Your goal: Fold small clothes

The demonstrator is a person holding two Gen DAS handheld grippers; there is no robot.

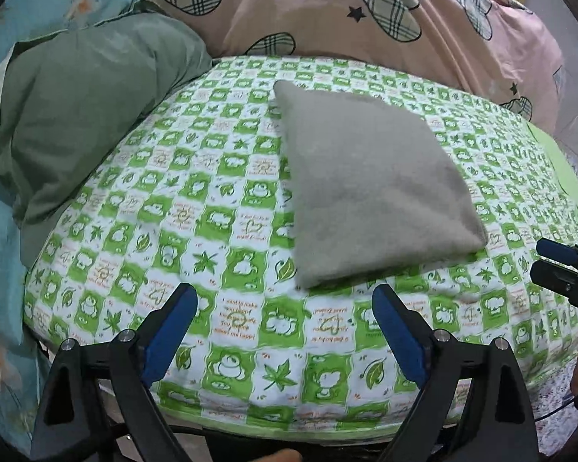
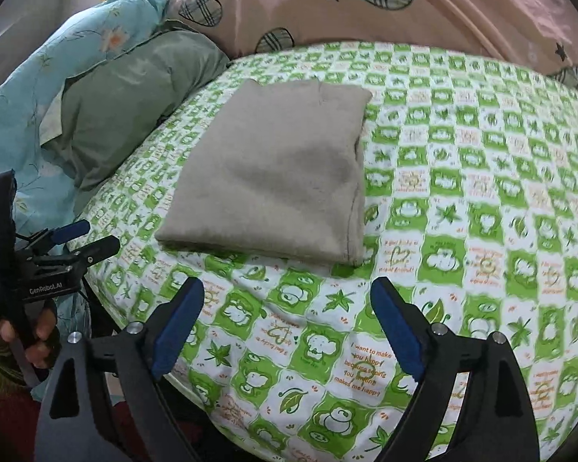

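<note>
Flat | fuzzy grey garment (image 2: 273,169) folded square (seemingly fleece) | checked sheet (image 2: 462,231)

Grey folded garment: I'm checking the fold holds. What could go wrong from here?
The grey folded garment lies on a soft, domed green checked sheet, so its layers might slip apart. Both tongs, left and right, are open and clear; a careless pass could snag its near edge.

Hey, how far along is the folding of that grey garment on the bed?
Done: the grey garment lies as a neat folded rectangle on the green frog-print sheet. In hand: nothing; the left gripper and right gripper are both open and clear of it. Left: no other unfolded clothes are visible.
</note>
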